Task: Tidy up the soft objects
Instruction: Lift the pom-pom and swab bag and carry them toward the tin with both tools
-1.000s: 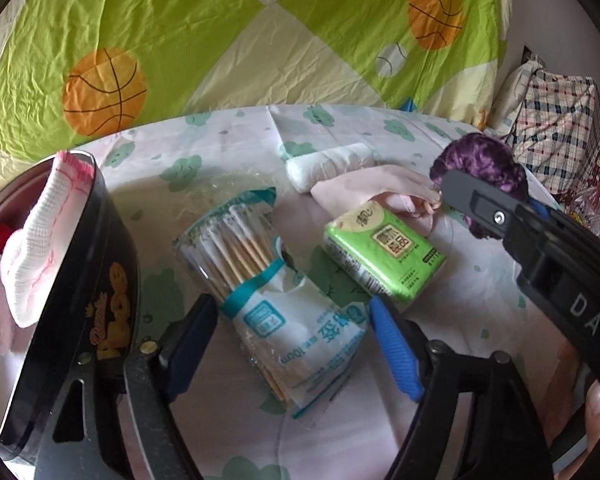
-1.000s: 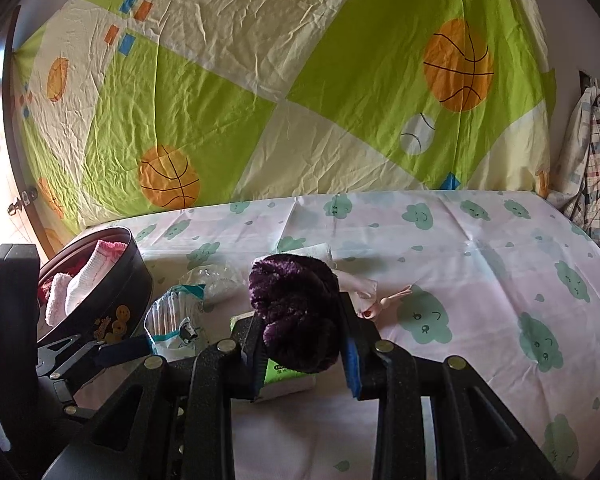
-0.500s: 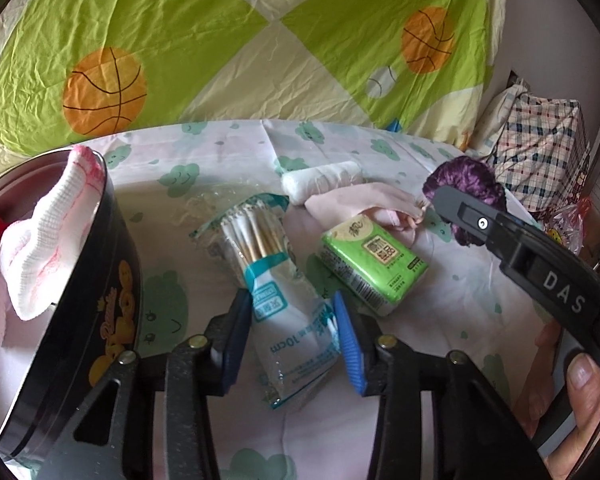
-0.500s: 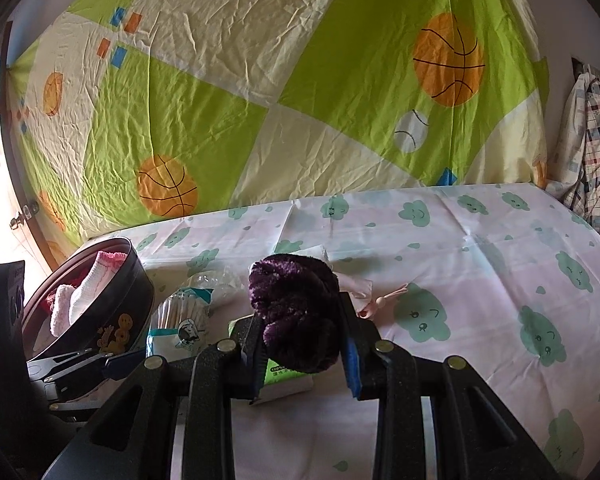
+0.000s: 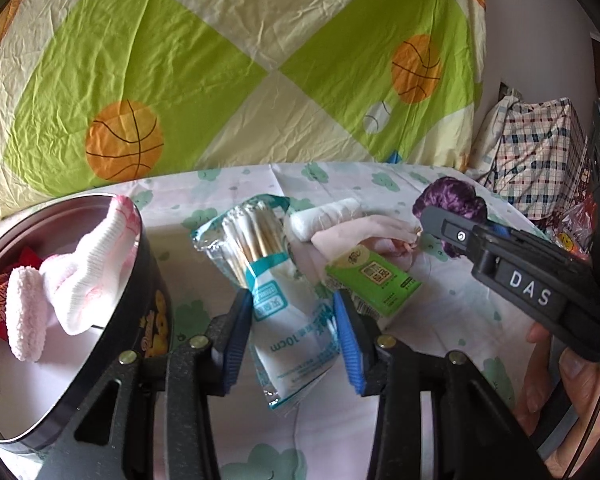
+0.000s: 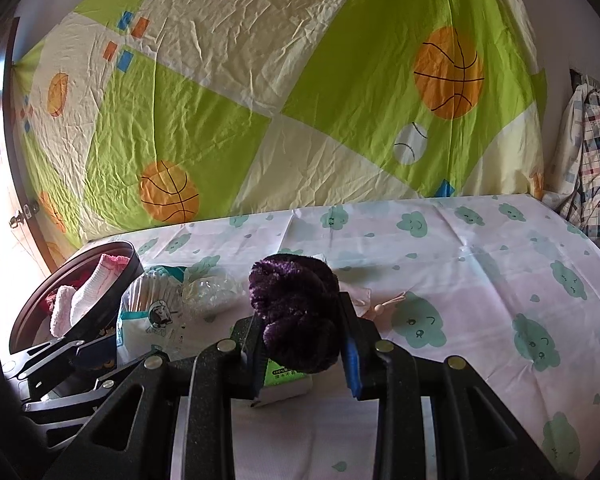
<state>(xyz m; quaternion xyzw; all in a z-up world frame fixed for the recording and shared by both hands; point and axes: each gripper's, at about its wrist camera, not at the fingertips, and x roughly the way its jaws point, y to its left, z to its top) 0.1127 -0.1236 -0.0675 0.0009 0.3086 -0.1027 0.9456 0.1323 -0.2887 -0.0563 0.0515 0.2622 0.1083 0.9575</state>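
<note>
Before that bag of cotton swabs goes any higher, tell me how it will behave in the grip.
The bag of cotton swabs is thin plastic film, so it will probably crumple between the pads of the left hand-held gripper. The sticks look bundled at the far end, so that end may droop. It is likely light, and the glossy film could slip.
</note>
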